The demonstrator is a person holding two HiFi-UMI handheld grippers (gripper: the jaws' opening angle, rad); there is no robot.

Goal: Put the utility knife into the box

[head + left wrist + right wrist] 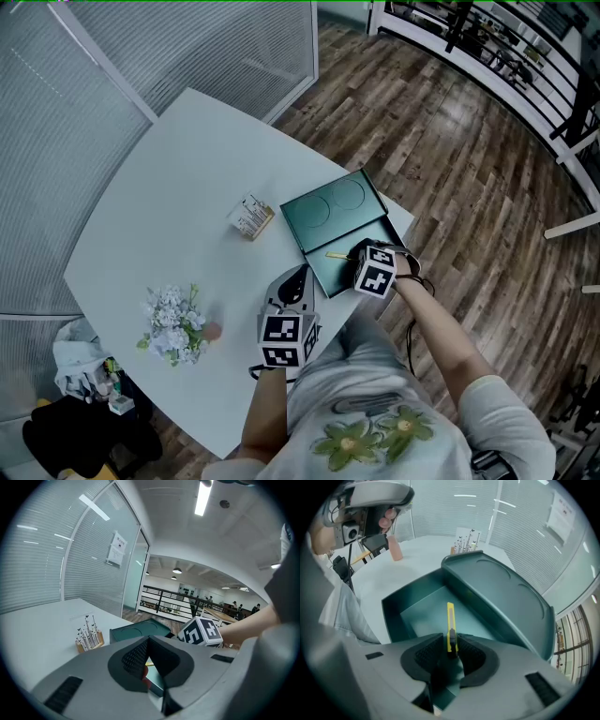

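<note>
The dark green box [330, 277] lies open near the table's right edge, its lid [337, 208] folded back. The yellow utility knife [450, 618] points into the box tray [396, 613], its near end between the jaws of my right gripper [451, 649]. Those jaws stand a little apart from the knife and do not press it. From the head view, the knife [336, 254] shows as a thin yellow strip just left of the right gripper [357, 254]. My left gripper [295, 284] hovers by the box's near left corner with its jaws [149, 641] shut and holding nothing.
A small printed card holder [250, 217] stands mid-table, left of the box. A bunch of white flowers [173, 323] and a pink object [214, 330] lie at the near left. The table's edge runs close behind the box lid. Bags [84, 380] sit on the floor at lower left.
</note>
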